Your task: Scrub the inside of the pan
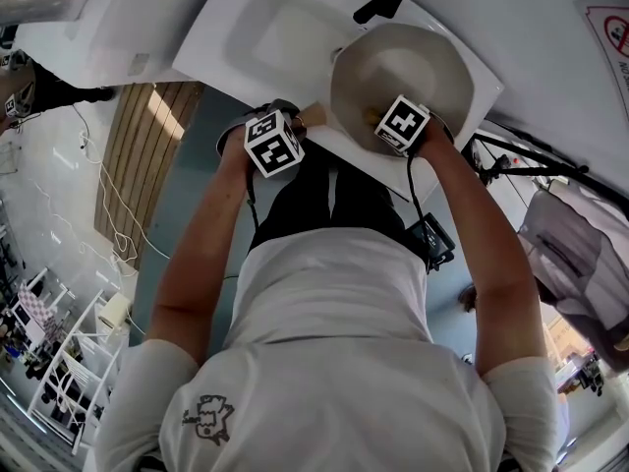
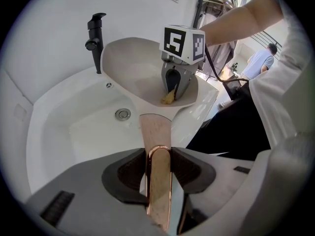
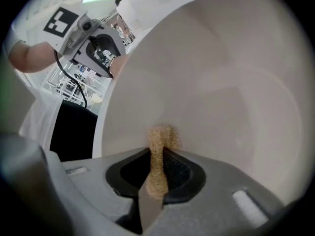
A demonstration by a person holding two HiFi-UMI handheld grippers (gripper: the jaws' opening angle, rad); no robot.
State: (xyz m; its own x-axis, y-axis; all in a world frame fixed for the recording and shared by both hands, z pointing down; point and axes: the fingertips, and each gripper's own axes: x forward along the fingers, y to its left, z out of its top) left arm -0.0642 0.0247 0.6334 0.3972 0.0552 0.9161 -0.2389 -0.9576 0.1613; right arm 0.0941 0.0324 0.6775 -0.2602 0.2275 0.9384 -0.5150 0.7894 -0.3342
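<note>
Holding the pan handle (image 2: 155, 131) in left tongs (image 2: 158, 151), sponge (image 3: 161, 137) in right tongs (image 3: 158, 155)

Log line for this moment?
left gripper: shut on handle | right gripper: shut on scrubber | scrubber: inside pan | pan: over sink edge

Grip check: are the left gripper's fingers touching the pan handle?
Touching. Left gripper view shows both fingers pressed against the sides of the pan handle, no gap visible.

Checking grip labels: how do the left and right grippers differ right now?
The left gripper clamps the pan handle, rigid wood and copper-coloured metal; the right gripper pinches a soft tan scrub pad. The left sits outside the pan; the right reaches inside it. Both have jaws shut on something.
</note>
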